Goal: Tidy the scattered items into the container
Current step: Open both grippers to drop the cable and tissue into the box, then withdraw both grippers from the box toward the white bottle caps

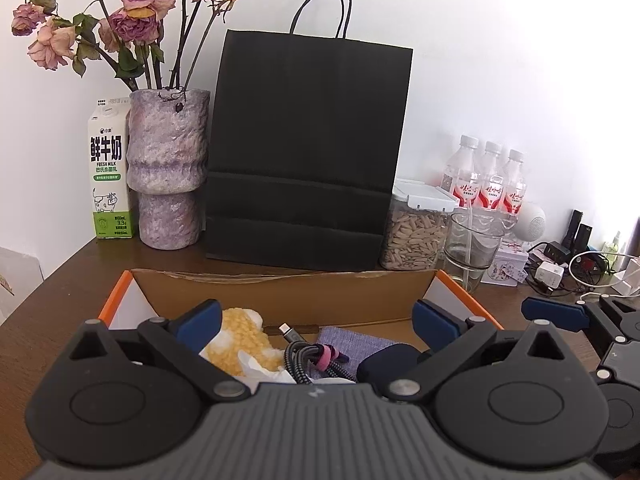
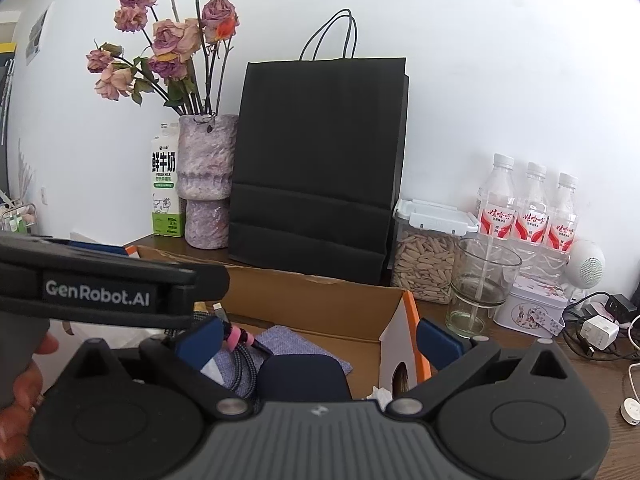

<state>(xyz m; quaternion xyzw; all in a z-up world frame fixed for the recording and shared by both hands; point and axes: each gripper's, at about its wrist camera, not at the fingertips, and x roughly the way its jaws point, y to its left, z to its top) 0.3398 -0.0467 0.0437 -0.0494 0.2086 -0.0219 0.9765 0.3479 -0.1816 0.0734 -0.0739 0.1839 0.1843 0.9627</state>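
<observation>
Cardboard box (image 1: 280,292) is sitting open-topped on the brown wood table (image 1: 60,292), orange-edged flaps (image 1: 468,292) flaring out at both sides. Left gripper (image 1: 316,320) is hovering over the box, jaws spread wide, nothing between the blue pads. Right gripper (image 2: 316,340) is also gaping wide and gripping nothing, straddling the right flap (image 2: 416,332). Inside the box are lying: a fuzzy yellow plush (image 1: 244,336), a braided grey cable (image 1: 304,354) bundled with a pink strap, a woven lilac cloth (image 1: 352,344), a smooth navy rounded case (image 2: 300,376), and crumpled white tissue (image 1: 260,368), probably. Free room is being limited behind the box: a matte black paper bag (image 1: 304,152), a rough lilac vase (image 1: 168,168), a milk carton (image 1: 108,172), a seed jar (image 1: 416,236) and a clear glass (image 1: 472,244) are standing close to its back edge.
</observation>
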